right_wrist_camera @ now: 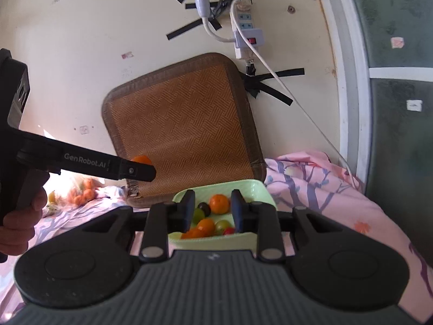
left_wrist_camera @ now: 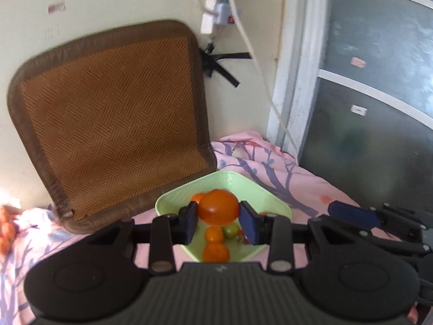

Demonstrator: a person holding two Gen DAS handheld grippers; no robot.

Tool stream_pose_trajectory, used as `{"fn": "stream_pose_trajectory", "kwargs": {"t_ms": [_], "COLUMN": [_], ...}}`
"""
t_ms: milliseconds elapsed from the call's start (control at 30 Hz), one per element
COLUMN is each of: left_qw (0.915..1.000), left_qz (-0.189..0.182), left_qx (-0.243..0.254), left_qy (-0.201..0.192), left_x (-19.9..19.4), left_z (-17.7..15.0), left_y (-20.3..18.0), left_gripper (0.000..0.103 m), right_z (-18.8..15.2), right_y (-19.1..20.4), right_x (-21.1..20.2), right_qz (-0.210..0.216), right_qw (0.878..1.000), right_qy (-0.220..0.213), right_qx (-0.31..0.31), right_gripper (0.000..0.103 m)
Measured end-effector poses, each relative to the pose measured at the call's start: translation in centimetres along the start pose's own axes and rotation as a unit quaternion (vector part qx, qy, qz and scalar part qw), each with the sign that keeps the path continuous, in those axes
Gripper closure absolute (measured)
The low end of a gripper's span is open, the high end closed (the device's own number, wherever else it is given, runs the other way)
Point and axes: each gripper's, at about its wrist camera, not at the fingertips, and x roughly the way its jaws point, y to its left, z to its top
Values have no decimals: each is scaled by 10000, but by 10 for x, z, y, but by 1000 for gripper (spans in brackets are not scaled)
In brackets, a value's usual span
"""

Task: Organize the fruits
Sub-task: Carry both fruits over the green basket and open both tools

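1. Orange fruit, round and slightly flattened, wider axis running side to side between the finger pads; no stem end visible, so which way it points can't be told.
2. Left gripper pinches the orange fruit, one blue pad on each side, held in the air above the green tray. In the right wrist view the same fruit peeks over the left gripper's black finger, up against the mat backdrop, left of the tray.
3. Green tray sits on the pink floral bedsheet, one corner toward the mat. Inside: small oranges, a greenish fruit, a bit of red, partly hidden.
4. From the right wrist view the tray holds an orange, a dark round fruit, green grapes or similar, orange pieces, a red one.
5. Right gripper hangs spread apart above the tray's near side, nothing between its fingers; tray contents show through the gap.
6. Woven brown mat leans tilted against the cream wall, lower edge on the bedsheet just behind the tray.
7. Power strip and white cable on the wall, black tape strips beside them.
8. Bag of oranges far left on the bedsheet, blurred.
9. Person's hand grips the left gripper's handle.
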Motion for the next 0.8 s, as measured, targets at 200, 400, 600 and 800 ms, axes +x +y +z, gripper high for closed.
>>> {"fn": "stream_pose_trajectory", "kwargs": {"t_ms": [200, 400, 600, 800], "left_qw": [9976, 9983, 9967, 9966], "left_qz": [-311, -481, -627, -605], "left_qx": [-523, -44, -2, 84], "left_qy": [338, 340, 520, 551], "left_x": [27, -8, -26, -33], "left_z": [-33, -91, -126, -130], "left_y": [23, 8, -2, -5], "left_gripper": [70, 70, 70, 70], "right_z": [-30, -101, -123, -128], "right_y": [-15, 13, 34, 36], "right_x": [-8, -62, -61, -62], "right_qz": [577, 852, 651, 576], "right_qw": [9975, 9921, 9880, 9870], "right_qy": [371, 828, 1146, 1257], "right_qx": [154, -401, -802, -814], "right_gripper": [70, 70, 70, 73]}}
